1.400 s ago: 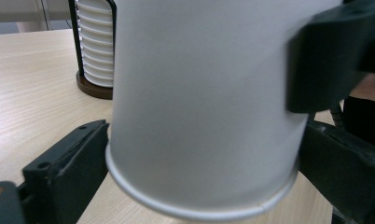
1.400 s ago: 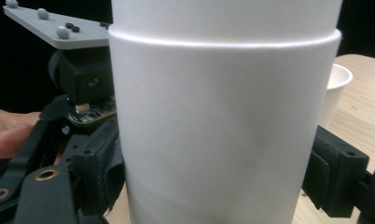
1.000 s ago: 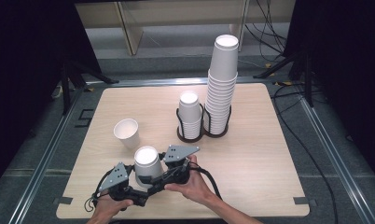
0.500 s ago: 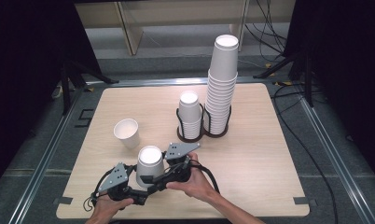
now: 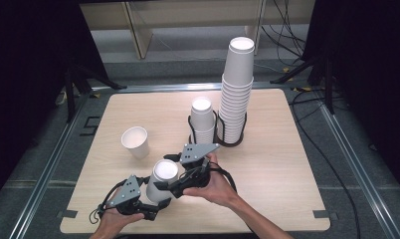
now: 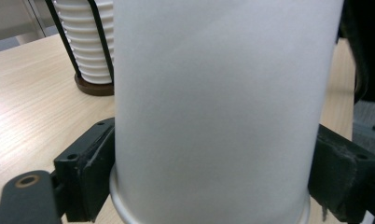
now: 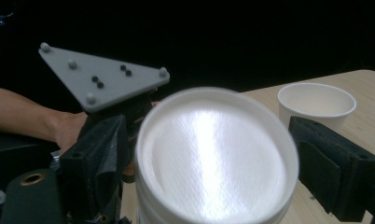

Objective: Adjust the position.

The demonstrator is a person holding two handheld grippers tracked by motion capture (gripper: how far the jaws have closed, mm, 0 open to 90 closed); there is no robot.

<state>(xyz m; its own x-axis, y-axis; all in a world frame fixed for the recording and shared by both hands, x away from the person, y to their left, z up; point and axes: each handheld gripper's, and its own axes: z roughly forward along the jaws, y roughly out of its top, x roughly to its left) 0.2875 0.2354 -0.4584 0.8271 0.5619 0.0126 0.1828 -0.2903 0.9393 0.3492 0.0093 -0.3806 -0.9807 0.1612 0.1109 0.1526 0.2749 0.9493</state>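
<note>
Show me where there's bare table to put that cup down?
Free: the right half of the table, beyond the cup holder, and the far-left corner behind the upright cup. The near-left, around the inverted cup, is crowded.

Right gripper view, looking along the right gripper (image 7: pixel 213 154) and its two black jaws. A white paper cup (image 7: pixel 217 161) stands between the jaws with its round end toward the camera, brightly lit and slightly blurred. The left jaw lies close against the cup's side; the right jaw stands a little apart from it. Behind the cup, at upper left, is the grey three-cornered plate of the left gripper (image 7: pixel 104 77), with a bare forearm (image 7: pixel 31 119) beside it. At right, a second paper cup (image 7: pixel 317 103) stands upright and mouth-up on the pale wooden worktop (image 7: pixel 367 86). The background is dark.
</note>
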